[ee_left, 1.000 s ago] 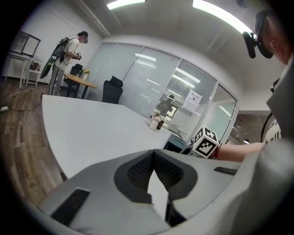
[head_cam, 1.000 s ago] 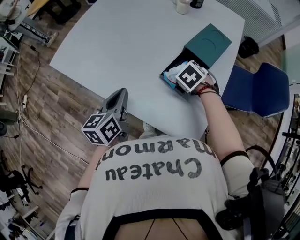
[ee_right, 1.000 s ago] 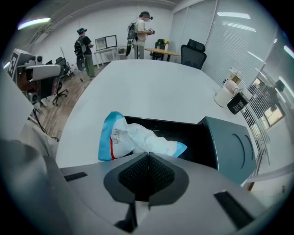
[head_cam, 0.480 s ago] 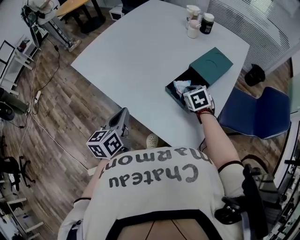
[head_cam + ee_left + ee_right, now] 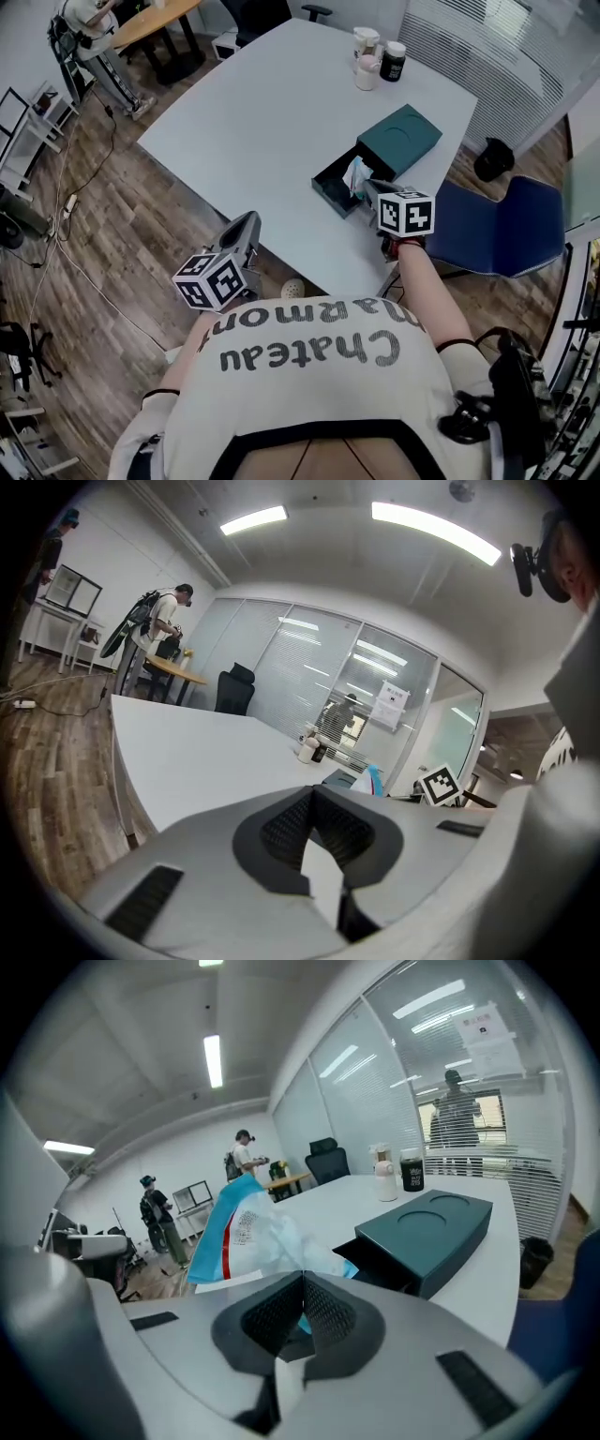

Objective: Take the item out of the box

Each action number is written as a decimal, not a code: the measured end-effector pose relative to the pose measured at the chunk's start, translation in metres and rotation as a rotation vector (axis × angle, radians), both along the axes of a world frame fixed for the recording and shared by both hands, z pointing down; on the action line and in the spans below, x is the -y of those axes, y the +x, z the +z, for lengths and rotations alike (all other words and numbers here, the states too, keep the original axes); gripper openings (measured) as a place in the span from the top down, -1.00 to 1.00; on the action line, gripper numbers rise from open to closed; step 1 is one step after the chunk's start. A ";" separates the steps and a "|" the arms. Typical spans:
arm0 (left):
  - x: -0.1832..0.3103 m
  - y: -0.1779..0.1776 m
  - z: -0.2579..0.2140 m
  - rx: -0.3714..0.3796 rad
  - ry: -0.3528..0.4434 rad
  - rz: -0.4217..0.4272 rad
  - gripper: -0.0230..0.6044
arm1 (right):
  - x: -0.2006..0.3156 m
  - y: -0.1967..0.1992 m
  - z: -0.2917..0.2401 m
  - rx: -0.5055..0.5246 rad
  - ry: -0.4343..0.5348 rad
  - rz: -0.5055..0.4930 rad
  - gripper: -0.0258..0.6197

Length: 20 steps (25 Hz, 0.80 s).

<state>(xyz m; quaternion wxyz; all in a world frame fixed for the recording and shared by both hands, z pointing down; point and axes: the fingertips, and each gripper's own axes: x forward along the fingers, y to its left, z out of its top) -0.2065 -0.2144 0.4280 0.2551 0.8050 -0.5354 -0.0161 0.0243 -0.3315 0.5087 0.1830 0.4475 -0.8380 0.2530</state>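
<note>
A dark teal box (image 5: pixel 398 139) lies near the white table's (image 5: pixel 253 122) right edge, its black drawer (image 5: pixel 335 185) pulled out toward me. My right gripper (image 5: pixel 372 194) is shut on a blue-and-white packet (image 5: pixel 356 173) and holds it up over the drawer. In the right gripper view the packet (image 5: pixel 246 1230) with a red stripe stands up from the closed jaws (image 5: pixel 302 1309), and the box (image 5: pixel 439 1227) is behind it to the right. My left gripper (image 5: pixel 244 232) hangs off the table's near edge, shut and empty (image 5: pixel 314 829).
Several bottles and cups (image 5: pixel 375 56) stand at the table's far end. A blue chair (image 5: pixel 497 230) and a black bin (image 5: pixel 489 159) are to the right of the table. A person (image 5: pixel 244 1162) stands by a far desk (image 5: pixel 159 23).
My right gripper has drawn back toward me from inside the drawer, and the packet has come up with it. The left gripper has stayed about where it was.
</note>
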 end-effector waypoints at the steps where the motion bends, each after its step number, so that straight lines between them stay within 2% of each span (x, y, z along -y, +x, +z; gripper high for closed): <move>1: 0.000 0.006 -0.001 -0.001 0.004 0.011 0.96 | -0.006 0.002 -0.006 0.020 0.007 0.000 0.92; 10: -0.008 0.057 -0.015 -0.019 0.011 0.093 0.96 | -0.059 0.033 -0.038 0.148 0.029 0.033 0.92; 20: -0.044 0.107 -0.017 -0.036 0.011 0.138 0.96 | -0.119 0.091 -0.030 0.194 -0.011 0.102 0.92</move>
